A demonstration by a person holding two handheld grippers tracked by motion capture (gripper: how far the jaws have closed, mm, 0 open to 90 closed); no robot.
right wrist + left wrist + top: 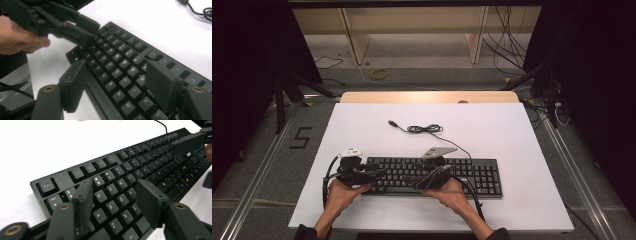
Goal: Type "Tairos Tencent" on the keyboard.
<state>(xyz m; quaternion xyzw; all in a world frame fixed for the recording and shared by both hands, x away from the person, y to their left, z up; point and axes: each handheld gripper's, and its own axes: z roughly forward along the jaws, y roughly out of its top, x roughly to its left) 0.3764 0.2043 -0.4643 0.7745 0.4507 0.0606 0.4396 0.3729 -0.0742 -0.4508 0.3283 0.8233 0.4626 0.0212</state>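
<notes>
A black keyboard (472, 175) lies across the near part of the white table (512, 135). My left gripper (379, 174) hovers over the keyboard's left end, pointing right. In the left gripper view its jaws (115, 189) stand open above the W, E, S and D keys of the keyboard (130, 167), with nothing between them. My right gripper (416, 181) is over the keyboard's middle, pointing left. Its jaws (115, 72) are wide open above the keys around H, J and N. The left gripper (93, 34) shows beyond them, held in a hand (20, 37).
The keyboard's cable (424, 129) runs away from its back edge and lies coiled on the table, ending in a USB plug (392, 122). Metal rails run along both sides of the table. More cables lie on the floor beyond its far edge.
</notes>
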